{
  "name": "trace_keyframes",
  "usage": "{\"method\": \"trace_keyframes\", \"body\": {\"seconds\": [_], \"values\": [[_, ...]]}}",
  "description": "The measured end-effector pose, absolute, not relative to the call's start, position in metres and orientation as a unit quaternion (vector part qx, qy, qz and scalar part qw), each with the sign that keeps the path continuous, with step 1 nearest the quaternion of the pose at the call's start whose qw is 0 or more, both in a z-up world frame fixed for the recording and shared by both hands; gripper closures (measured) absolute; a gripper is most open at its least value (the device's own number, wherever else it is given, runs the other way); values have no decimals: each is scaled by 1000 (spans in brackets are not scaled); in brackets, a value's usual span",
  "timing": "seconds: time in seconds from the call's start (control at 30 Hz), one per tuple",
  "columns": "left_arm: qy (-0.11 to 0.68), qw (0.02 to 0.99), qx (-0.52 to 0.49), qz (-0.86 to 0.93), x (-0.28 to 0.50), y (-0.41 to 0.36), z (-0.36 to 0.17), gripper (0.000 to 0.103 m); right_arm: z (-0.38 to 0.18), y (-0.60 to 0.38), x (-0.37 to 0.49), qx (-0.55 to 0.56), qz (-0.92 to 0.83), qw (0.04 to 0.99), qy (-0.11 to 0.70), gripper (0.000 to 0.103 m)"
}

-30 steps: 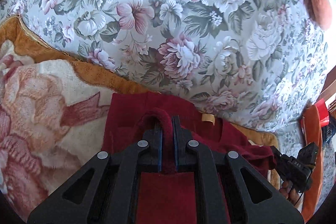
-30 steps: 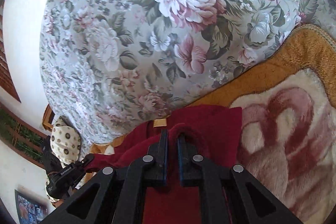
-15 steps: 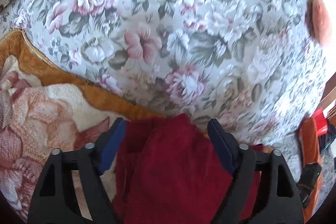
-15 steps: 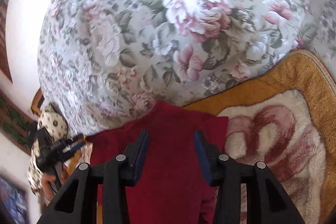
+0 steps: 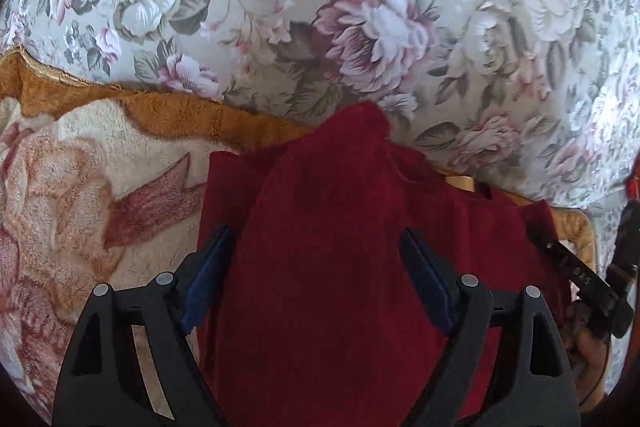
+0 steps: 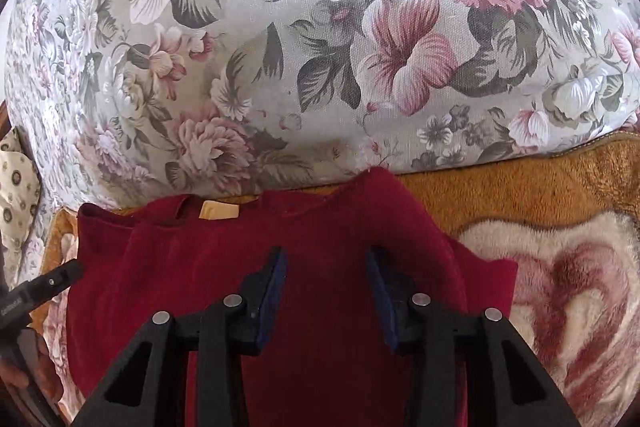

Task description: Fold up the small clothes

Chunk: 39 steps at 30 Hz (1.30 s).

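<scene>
Left wrist view
Your left gripper [image 5: 316,279]: its jaws stand wide apart. They have just been opening, and the blue pads [image 5: 208,279] no longer press on anything.
Dark red garment [image 5: 320,227]: it lies under and between your left fingers, spread on the fleece blanket [image 5: 80,195]. One fold rises to a soft peak that reaches over the blanket's tan border onto the floral sheet [image 5: 360,7].
Neck label [image 5: 460,183]: a tan tag shows at the garment's far edge, right of the peak.
Your right gripper [image 5: 576,271]: you see only part of it, at the right edge over the garment's right side; from here you cannot tell how its jaws stand.

Right wrist view
Your right gripper [image 6: 326,279]: its jaws are partly apart, narrower than the left pair. They opened and have just eased slightly closer; cloth lies between them, but the pads do not pinch it.
Dark red garment [image 6: 320,227]: it lies flat on the fleece blanket [image 6: 560,287], its far edge on the tan border, with a raised fold ahead of your fingers.
Neck label [image 6: 218,209]: near the far edge, to the left.
Your left gripper [image 6: 40,291]: a black piece of it shows at the left edge.
</scene>
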<state>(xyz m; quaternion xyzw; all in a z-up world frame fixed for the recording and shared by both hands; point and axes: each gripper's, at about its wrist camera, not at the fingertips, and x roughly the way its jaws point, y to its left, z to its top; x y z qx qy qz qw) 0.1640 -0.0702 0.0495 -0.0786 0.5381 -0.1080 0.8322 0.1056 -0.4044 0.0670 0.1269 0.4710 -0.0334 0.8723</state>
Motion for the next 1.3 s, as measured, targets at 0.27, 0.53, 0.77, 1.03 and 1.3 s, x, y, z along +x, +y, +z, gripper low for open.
{"method": "trace_keyframes", "body": {"seconds": [0.27, 0.53, 0.77, 1.03, 1.3], "values": [[527, 843, -76, -76, 168, -57, 46, 19, 111, -399, 69, 110, -15, 887, 448, 63], [506, 856, -73, -77, 132, -45, 61, 19, 112, -399, 18, 66, -57, 893, 442, 63], [504, 857, -61, -89, 94, -47, 77, 19, 108, -402, 18, 64, -54, 888, 453, 62], [500, 856, -120, -56, 38, -10, 80, 19, 122, -338, 27, 123, 61, 894, 426, 62], [520, 842, -134, -48, 32, -1, 46, 19, 95, -230, 109, 91, 121, 874, 463, 62]]}}
